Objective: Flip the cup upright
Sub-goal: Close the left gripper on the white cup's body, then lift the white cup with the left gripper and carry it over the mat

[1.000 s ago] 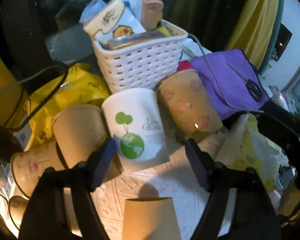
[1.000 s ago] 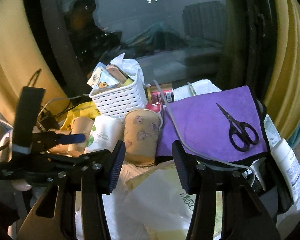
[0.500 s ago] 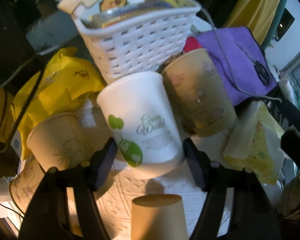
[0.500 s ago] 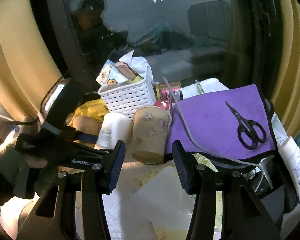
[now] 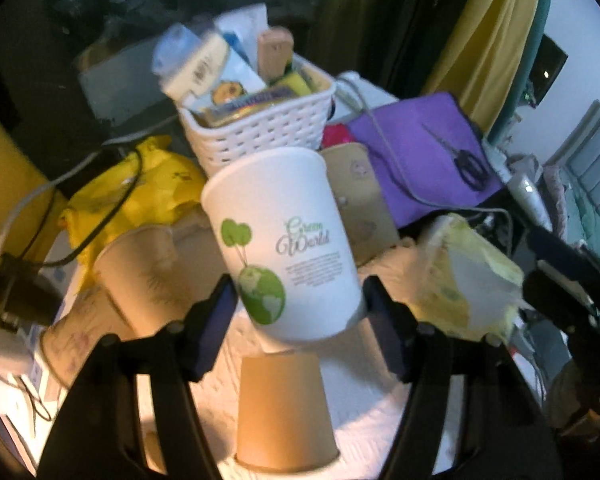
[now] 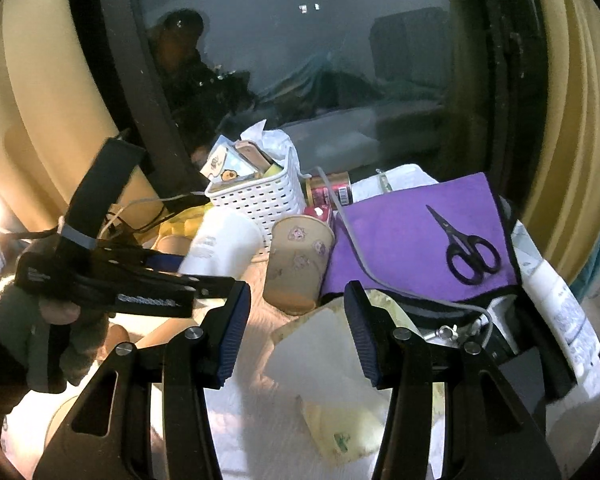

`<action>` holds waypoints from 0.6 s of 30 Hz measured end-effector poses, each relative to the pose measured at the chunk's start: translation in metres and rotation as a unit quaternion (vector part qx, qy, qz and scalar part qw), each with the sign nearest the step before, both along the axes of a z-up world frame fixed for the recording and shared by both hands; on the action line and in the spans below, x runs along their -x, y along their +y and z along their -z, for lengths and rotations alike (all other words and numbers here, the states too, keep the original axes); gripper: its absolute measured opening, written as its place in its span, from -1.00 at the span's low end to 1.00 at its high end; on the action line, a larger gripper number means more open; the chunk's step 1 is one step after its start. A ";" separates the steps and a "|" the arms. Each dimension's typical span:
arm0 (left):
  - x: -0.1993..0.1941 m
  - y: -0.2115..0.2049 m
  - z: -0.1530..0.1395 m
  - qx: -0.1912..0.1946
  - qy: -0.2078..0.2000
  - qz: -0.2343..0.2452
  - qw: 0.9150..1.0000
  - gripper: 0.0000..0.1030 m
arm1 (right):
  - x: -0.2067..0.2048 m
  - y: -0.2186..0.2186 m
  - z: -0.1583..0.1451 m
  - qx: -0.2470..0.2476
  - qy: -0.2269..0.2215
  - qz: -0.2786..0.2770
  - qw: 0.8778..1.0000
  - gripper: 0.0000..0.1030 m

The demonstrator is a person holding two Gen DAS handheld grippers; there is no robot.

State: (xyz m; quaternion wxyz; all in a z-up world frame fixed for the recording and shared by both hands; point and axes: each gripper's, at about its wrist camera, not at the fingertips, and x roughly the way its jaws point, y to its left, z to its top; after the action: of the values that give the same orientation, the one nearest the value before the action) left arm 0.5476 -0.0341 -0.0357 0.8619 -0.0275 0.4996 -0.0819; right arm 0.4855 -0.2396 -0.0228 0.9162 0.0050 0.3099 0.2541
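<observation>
Two grippers. Left gripper (image 5: pixel 300 308): fingers clamped on white cup (image 5: pixel 284 240), mouth-down, tilted, raised above brown cup (image 5: pixel 284 404). Right gripper (image 6: pixel 296 328): fingers apart, holding nothing; patterned cup (image 6: pixel 298 264) just ahead.

White basket (image 6: pixel 260 200) packed with packets; right of it purple cloth (image 6: pixel 404 232) with black scissors (image 6: pixel 470 248) on top; yellow bag (image 5: pixel 140 188) left.

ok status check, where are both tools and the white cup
Left tool shut on white cup, raised and tilted over a brown cup. Right tool open, holding nothing. Floral cup and basket crowd close behind.
</observation>
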 end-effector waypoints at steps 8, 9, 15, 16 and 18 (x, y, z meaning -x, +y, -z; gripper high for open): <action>0.088 0.011 -0.039 0.031 -0.066 -0.015 0.997 0.28 | 0.041 0.004 -0.017 -0.003 -0.014 -0.010 1.000 0.00; 0.097 0.010 -0.041 0.029 -0.074 -0.016 0.997 0.28 | 0.047 0.005 -0.019 -0.004 -0.016 -0.013 1.000 0.00; 0.175 0.012 -0.047 0.025 -0.117 -0.026 0.993 0.28 | 0.092 0.016 -0.025 -0.004 -0.019 -0.033 0.999 0.00; 0.189 0.013 -0.045 0.029 -0.119 -0.028 0.992 0.28 | 0.102 0.018 -0.026 -0.002 -0.020 -0.039 0.999 0.00; 0.212 0.012 -0.041 0.032 -0.125 -0.033 0.991 0.28 | 0.117 0.022 -0.026 0.000 -0.021 -0.047 0.999 0.00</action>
State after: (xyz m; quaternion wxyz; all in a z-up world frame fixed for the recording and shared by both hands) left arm 0.3354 -0.0220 0.0057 0.9184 -0.0615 0.3842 -0.0721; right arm 0.3685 -0.2172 0.0033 0.9094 -0.0146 0.2908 0.2971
